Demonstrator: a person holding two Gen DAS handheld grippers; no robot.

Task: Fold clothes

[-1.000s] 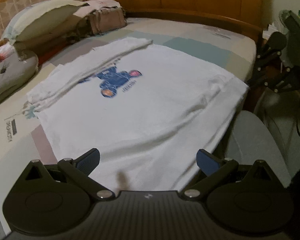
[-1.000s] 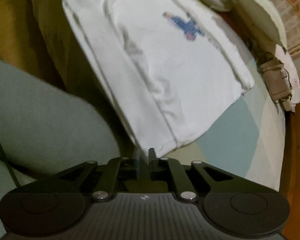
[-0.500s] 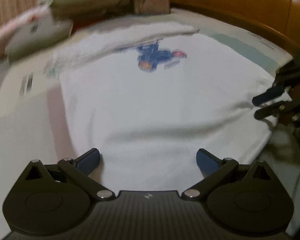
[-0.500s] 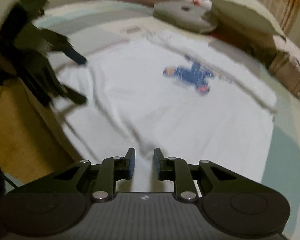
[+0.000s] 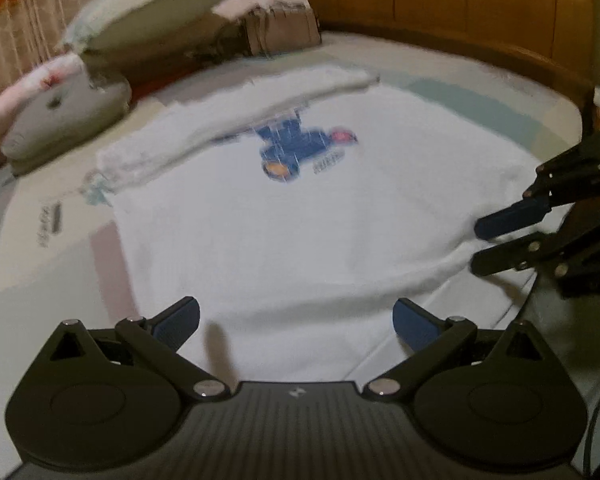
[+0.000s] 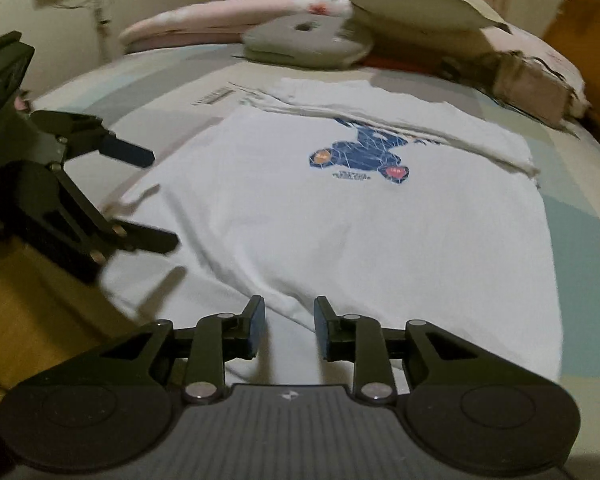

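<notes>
A white T-shirt (image 5: pixel 300 220) with a blue print (image 5: pixel 296 152) lies flat on the bed, its far part folded over in a band (image 5: pixel 236 116). My left gripper (image 5: pixel 296 316) hangs wide open over the shirt's near hem, with nothing between its fingers. At the right edge of the left wrist view, my right gripper (image 5: pixel 486 242) hovers by the shirt's side. In the right wrist view the T-shirt (image 6: pixel 360 232) fills the middle. There my right gripper (image 6: pixel 289 320) is open a narrow gap above the hem, and my left gripper (image 6: pixel 152 198) stands open at the left.
Pillows (image 5: pixel 152 16) and a round grey cushion (image 5: pixel 64 120) lie at the bed's far side, beside a brownish bundle (image 5: pixel 280 28). A wooden headboard (image 5: pixel 480 8) bounds the right. The pastel patchwork sheet (image 6: pixel 580 248) shows around the shirt. The bed's edge (image 6: pixel 60 320) drops off near me.
My right gripper went from shut to open and swung round to face across the shirt. My left gripper moved in over the near hem, still open.
</notes>
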